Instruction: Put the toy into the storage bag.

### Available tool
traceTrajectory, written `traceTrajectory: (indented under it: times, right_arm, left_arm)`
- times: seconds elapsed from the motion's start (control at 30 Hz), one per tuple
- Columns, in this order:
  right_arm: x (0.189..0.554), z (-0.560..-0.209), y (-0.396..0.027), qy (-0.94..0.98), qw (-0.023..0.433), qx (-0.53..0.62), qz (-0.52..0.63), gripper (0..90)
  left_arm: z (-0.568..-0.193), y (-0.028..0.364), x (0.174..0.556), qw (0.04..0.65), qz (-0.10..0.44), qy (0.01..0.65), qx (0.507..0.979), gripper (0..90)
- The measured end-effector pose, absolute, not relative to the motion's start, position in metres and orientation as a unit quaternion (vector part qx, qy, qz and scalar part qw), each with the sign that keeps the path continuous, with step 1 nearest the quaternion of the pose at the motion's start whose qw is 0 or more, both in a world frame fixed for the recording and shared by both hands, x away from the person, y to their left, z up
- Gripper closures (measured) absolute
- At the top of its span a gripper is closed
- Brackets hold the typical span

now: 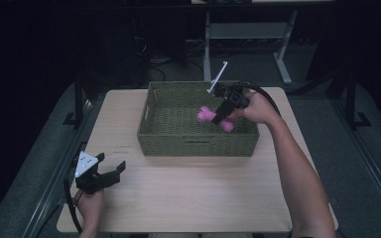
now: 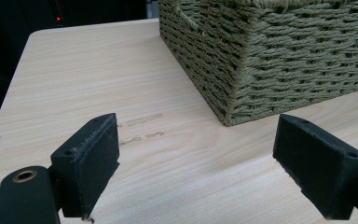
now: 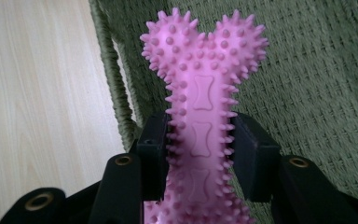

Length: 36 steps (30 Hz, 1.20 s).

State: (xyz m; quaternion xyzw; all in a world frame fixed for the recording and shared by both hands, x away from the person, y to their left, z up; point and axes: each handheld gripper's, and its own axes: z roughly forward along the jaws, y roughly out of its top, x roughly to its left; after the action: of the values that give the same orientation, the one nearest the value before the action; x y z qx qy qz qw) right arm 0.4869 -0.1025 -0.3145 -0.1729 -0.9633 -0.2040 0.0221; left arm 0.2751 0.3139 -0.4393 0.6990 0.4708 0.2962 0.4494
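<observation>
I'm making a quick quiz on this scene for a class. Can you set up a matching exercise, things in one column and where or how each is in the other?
Things:
1. toy bone
2. basket
3. left claw
4. right claw

States:
a. open, over the bare table near its front left corner
b. pink and spiky, clamped at its middle
c. green, woven, at the back of the table
d. shut, reaching into the basket

Pairs: 1-b, 2-c, 3-a, 4-d

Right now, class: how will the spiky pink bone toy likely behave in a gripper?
The pink bone toy probably resists slipping: its nubs sit against the right gripper pads clamping its shaft. It looks rubbery, so likely slightly flexible, not fragile. Its lobed ends suggest it won't roll far inside the woven basket.
</observation>
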Motion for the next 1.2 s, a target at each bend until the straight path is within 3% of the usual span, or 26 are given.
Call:
traceTrajectory:
  times: [1.2]
  right_arm:
    - [0.499, -0.356, -0.108, -0.960, 0.045, -0.201, -0.192, 58.1]
  left_arm:
    - [-0.439, 0.312, 0.275, 0.448, 0.298, 0.467, 0.702, 13.9]
